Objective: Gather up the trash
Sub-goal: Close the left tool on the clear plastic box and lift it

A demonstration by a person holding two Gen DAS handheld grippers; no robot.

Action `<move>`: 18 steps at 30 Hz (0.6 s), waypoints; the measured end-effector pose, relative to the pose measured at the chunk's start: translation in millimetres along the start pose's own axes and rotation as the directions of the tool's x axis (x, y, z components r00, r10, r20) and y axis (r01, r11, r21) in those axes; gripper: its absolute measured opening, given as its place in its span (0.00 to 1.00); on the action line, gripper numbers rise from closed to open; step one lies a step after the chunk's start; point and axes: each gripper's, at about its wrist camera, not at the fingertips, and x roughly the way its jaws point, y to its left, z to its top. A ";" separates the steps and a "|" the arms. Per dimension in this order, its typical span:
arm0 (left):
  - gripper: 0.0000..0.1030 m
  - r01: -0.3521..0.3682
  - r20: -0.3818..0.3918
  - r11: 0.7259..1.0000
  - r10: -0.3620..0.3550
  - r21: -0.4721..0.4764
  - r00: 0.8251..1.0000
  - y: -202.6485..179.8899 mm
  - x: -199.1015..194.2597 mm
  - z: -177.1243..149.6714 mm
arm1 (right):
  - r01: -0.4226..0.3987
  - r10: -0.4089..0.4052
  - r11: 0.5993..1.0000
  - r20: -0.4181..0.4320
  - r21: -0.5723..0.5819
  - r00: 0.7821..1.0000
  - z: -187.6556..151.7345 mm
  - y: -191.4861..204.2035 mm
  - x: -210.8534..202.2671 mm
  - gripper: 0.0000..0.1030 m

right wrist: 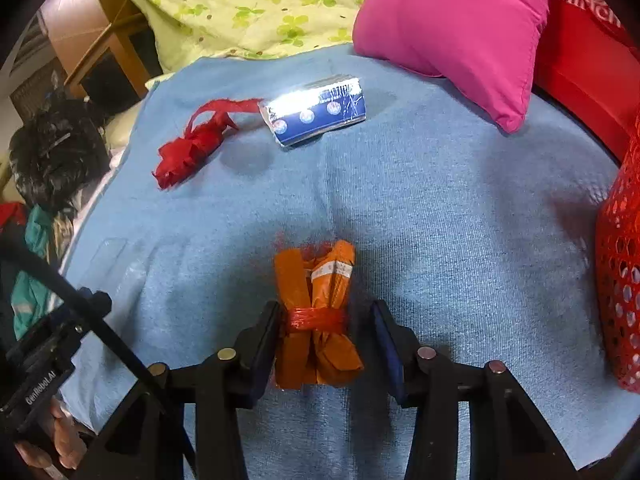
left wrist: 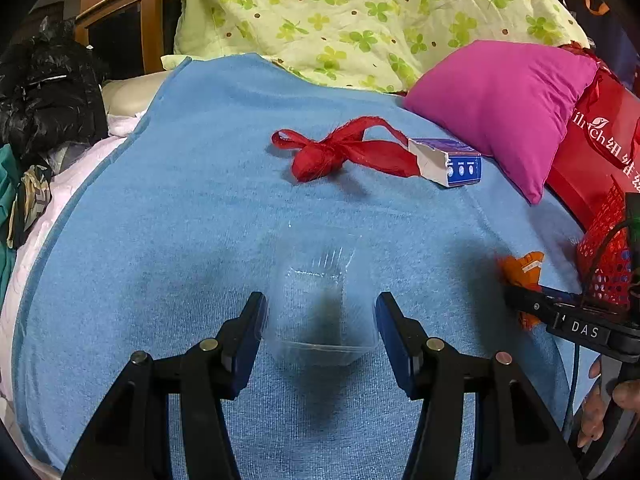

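A clear plastic cup [left wrist: 320, 300] lies on the blue towel [left wrist: 180, 220] between the open fingers of my left gripper [left wrist: 320, 312], which do not press it. An orange wrapper bundle [right wrist: 316, 320] tied with red string lies between the open fingers of my right gripper [right wrist: 328, 320]; the left finger touches it. The bundle also shows at the right of the left wrist view [left wrist: 522, 270]. A red ribbon [left wrist: 340, 152] and a blue-and-white box [left wrist: 448, 162] lie farther back; they also show in the right wrist view, ribbon [right wrist: 192, 144] and box [right wrist: 316, 112].
A red perforated basket [right wrist: 620, 280] stands at the right edge. A pink pillow [left wrist: 500, 108], a red bag [left wrist: 592, 152] and a green floral quilt [left wrist: 360, 12] lie behind. A black plastic bag [left wrist: 44, 92] and clothes sit at the left.
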 end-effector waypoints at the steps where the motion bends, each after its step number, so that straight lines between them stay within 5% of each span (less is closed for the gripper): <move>1: 0.56 0.001 -0.003 1.000 -0.001 -0.001 1.000 0.1 0.5 -0.2 | 0.001 -0.001 1.000 0.000 -0.004 1.000 -0.4 -0.1 0.1 0.48; 18: 0.67 0.048 -0.064 0.998 -0.050 -0.033 0.997 2.1 10.3 -5.4 | -0.110 0.111 0.994 -0.028 0.024 0.993 1.8 -6.8 -1.7 0.60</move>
